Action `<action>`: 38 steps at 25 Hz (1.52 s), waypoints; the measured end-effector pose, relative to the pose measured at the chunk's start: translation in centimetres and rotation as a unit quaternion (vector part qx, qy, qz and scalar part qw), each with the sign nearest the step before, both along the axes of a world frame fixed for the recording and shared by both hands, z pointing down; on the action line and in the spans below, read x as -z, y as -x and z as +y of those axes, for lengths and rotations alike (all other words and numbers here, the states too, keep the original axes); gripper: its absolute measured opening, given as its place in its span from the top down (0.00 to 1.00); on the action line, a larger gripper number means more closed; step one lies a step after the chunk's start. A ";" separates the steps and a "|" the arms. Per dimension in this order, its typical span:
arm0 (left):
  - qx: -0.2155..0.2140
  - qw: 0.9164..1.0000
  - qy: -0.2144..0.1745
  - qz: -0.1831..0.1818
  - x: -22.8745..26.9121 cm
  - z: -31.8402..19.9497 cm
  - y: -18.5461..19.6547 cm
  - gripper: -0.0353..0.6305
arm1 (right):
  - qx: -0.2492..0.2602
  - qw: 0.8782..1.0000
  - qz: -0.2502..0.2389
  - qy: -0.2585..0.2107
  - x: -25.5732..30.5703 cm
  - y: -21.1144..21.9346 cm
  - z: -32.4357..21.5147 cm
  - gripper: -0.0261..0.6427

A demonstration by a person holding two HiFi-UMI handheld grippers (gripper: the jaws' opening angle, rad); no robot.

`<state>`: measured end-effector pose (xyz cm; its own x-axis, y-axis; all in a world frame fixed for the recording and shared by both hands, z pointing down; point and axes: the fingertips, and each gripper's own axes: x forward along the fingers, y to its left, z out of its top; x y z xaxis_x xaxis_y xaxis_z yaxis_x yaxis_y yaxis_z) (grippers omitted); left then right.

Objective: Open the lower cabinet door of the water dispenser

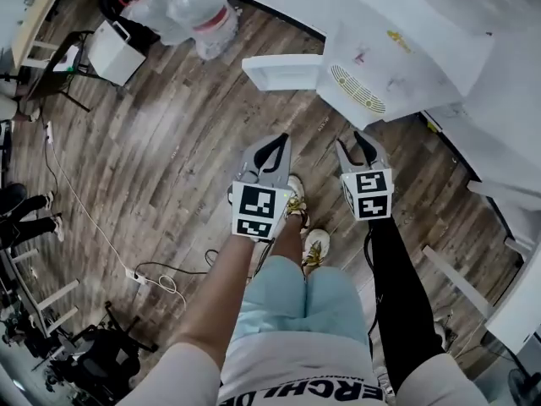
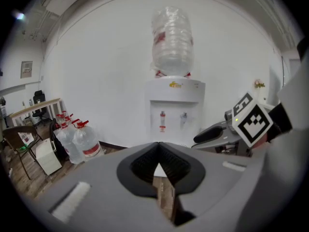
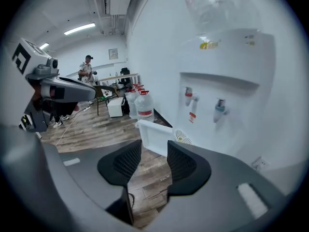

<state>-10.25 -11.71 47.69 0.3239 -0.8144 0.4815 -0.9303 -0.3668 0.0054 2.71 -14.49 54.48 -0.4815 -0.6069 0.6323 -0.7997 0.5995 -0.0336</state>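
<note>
The white water dispenser (image 1: 397, 53) stands at the top right of the head view, with a clear bottle (image 2: 172, 40) on top. Its lower cabinet door (image 1: 283, 72) is swung out to the left over the wooden floor, also seen edge-on as the door (image 3: 157, 138) in the right gripper view. My left gripper (image 1: 275, 144) hangs shut and empty in front of the door, well short of it. My right gripper (image 1: 357, 146) is open beside it, nothing between its pads, facing the dispenser (image 3: 227, 81). Both are held in the air, apart from the cabinet.
Several full water bottles (image 1: 199, 11) and a small white box (image 1: 114, 51) stand left of the dispenser. A cable with a power strip (image 1: 135, 275) lies on the floor at the left. A person (image 3: 87, 69) stands far off by desks. My own feet (image 1: 304, 227) are below the grippers.
</note>
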 end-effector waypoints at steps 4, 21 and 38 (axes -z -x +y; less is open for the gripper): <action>0.001 1.000 -0.014 0.001 3.7 3.1 -2.1 0.86 | -0.030 0.999 -0.020 -0.021 4.4 -2.9 3.2 0.71; -0.034 0.997 -0.063 0.012 19.5 11.1 -10.1 0.86 | -0.113 0.985 -0.065 -0.110 22.4 -11.9 12.7 0.71; -0.114 0.986 -0.117 0.017 28.8 18.1 -10.9 0.86 | -0.138 0.976 -0.059 -0.158 29.5 -14.5 20.8 0.71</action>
